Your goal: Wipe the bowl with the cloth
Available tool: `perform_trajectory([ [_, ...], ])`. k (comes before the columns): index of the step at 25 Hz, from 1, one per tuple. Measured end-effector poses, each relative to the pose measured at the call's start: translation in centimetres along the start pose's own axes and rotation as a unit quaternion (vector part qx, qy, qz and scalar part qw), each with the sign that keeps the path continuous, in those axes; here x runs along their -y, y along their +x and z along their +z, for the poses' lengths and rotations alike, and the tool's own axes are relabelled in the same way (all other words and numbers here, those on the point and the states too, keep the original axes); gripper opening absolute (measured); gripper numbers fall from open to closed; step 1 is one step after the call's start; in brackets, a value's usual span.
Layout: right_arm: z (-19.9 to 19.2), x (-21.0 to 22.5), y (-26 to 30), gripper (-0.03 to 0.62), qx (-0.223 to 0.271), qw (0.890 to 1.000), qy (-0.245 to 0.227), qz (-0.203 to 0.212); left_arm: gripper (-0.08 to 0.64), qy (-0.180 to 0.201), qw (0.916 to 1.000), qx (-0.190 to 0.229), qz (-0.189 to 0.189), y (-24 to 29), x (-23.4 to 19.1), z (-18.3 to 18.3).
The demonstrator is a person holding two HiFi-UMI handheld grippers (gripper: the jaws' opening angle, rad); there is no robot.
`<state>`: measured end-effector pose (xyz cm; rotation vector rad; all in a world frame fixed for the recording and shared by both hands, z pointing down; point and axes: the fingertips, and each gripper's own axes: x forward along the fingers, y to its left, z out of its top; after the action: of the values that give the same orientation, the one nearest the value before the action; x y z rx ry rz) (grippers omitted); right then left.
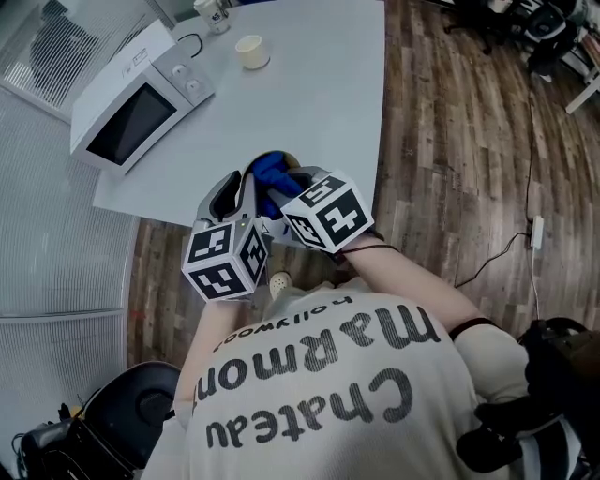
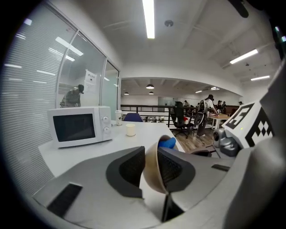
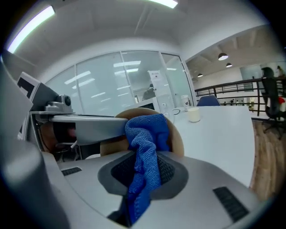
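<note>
Both grippers are raised over the near edge of the white table (image 1: 319, 103). A tan bowl (image 2: 153, 174) stands on edge, tilted, with my left gripper (image 2: 152, 167) shut on its rim, one pad inside and one outside. My right gripper (image 3: 142, 172) is shut on a blue cloth (image 3: 145, 156), whose bunched end presses into the bowl's (image 3: 178, 136) hollow. In the head view the cloth (image 1: 274, 172) shows between the left gripper (image 1: 240, 190) and the right gripper (image 1: 287, 193), and the bowl (image 1: 287, 157) is mostly hidden behind them.
A white microwave (image 1: 131, 105) sits at the table's far left, with a cream cup (image 1: 252, 52) and a mug (image 1: 214, 13) behind it. Wooden floor (image 1: 450, 141) with a cable lies to the right. Office chairs (image 2: 181, 118) and people stand far behind.
</note>
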<state>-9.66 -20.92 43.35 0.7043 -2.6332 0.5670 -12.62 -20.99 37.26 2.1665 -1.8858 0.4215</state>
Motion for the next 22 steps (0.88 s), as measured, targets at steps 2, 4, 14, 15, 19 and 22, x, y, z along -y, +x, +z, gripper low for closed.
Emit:
perform_trajectory([
  [2,-0.1,0.3,-0.3,0.063,-0.003,1.000,-0.008,-0.007,0.080,-0.010,0.9999,-0.002,0.002,-0.1,-0.1,-0.2],
  [4,-0.2,0.5,-0.7,0.063,-0.006,1.000,-0.019,-0.013,0.078,-0.022,0.9997,-0.004,0.005,-0.2,-0.3,-0.5],
  [14,0.4,2.2,-2.7,0.063,0.013,0.998,-0.041,-0.047,0.078,-0.050,0.9987,-0.006,0.005,-0.4,-0.3,-1.2],
  [15,0.7,2.3,-2.8,0.063,0.018,0.998,-0.038,-0.049,0.078,-0.049,0.9988,-0.005,0.003,-0.4,-0.2,-1.1],
  [19,1.6,2.8,-3.6,0.063,0.034,0.997,-0.027,-0.059,0.078,-0.057,0.9983,-0.005,-0.002,-0.4,-0.2,-1.0],
  [22,2.5,2.8,-4.1,0.063,0.046,0.997,-0.010,-0.058,0.078,-0.066,0.9978,0.003,0.000,-0.4,-0.4,-0.4],
])
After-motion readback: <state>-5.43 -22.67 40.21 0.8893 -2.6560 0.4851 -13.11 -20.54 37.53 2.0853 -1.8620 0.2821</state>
